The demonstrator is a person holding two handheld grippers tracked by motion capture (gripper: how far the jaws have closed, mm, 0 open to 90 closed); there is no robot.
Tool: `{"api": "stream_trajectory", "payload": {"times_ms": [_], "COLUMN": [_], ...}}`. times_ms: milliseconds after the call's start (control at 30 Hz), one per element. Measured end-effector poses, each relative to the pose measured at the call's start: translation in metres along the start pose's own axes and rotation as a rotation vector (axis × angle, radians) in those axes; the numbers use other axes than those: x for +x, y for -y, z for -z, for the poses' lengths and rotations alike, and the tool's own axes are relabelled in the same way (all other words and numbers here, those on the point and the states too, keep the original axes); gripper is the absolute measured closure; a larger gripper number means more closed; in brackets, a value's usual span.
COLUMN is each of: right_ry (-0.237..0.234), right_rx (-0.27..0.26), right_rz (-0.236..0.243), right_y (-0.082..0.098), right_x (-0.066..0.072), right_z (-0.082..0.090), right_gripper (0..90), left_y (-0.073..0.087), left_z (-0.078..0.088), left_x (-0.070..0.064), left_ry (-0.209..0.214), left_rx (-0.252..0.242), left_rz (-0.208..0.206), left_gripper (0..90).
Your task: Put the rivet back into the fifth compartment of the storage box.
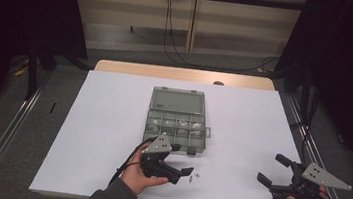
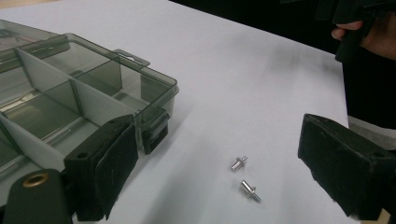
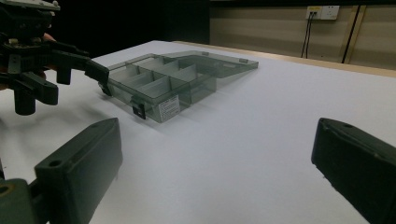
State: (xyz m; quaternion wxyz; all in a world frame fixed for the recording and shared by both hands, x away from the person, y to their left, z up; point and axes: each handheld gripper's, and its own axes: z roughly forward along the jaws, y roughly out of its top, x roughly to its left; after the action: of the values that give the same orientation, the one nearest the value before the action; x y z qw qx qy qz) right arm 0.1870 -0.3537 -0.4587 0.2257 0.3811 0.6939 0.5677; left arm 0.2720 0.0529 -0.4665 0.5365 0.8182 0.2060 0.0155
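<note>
Covering most of the worktop (image 1: 111, 122) is a white sheet, with a bare wooden strip along the far edge. Beyond it run pale wall panels, hanging cables and a socket, with dark curtains at both sides. A smoky compartment box (image 1: 178, 122) lies open at the middle. Just near of it, two small metal pins (image 2: 245, 177) lie loose. The left gripper (image 1: 177, 166) hovers beside them, fingers apart. The right gripper (image 1: 271, 169), near right, is spread too.
</note>
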Motion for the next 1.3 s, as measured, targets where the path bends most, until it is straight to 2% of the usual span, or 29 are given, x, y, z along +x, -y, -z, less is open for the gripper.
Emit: {"api": "stream_trajectory", "payload": {"times_ms": [300, 433, 500, 567, 767, 800, 900, 967, 1100, 1133, 1300], "right_ry": [-0.001, 0.001, 0.0, 0.0, -0.001, -0.001, 0.0, 0.0, 0.0, 0.0, -0.002], "right_rx": [0.0, -0.002, -0.001, -0.001, -0.001, -0.001, 0.0, 0.002, 0.0, 0.0, 0.0], "right_rz": [0.001, 0.001, 0.001, 0.002, 0.002, 0.002, 0.001, 0.0, 0.002, 0.001, 0.002], "right_y": [0.0, 0.0, 0.0, 0.0, 0.0, 0.0, 0.0, 0.0, 0.0, 0.0, 0.0], "right_x": [0.0, 0.0, 0.0, 0.0, 0.0, 0.0, 0.0, 0.001, 0.0, 0.0, 0.001], "right_z": [0.0, 0.0, 0.0, 0.0, -0.001, -0.001, -0.001, 0.0, 0.0, 0.0, 0.0], "right_gripper": [1.9, 1.9, 1.9, 1.9, 1.9, 1.9, 2.0, 1.9, 1.9, 1.9, 1.9], "left_y": [0.002, 0.003, 0.004, 0.005, 0.004, 0.005, 0.005, 0.005, 0.005, 0.006, 0.007], "left_z": [-0.01, -0.016, -0.018, -0.02, -0.021, -0.022, -0.025, -0.029, -0.031, -0.033, -0.033], "left_x": [-0.005, -0.008, -0.009, -0.01, -0.012, -0.012, -0.014, -0.016, -0.019, -0.019, -0.019], "left_ry": [0.011, 0.012, 0.003, -0.001, 0.0, -0.001, 0.007, 0.02, 0.03, 0.025, 0.028], "left_rx": [0.037, 0.07, 0.103, 0.119, 0.172, 0.18, 0.205, 0.235, 0.265, 0.289, 0.302], "left_rz": [-0.013, -0.019, -0.026, -0.017, -0.014, -0.01, -0.008, -0.022, -0.03, -0.038, -0.033], "left_gripper": [13.0, 14.8, 16.7, 20.2, 42.6, 42.6, 52.7, 61.1, 67.7, 69.7, 73.8]}}
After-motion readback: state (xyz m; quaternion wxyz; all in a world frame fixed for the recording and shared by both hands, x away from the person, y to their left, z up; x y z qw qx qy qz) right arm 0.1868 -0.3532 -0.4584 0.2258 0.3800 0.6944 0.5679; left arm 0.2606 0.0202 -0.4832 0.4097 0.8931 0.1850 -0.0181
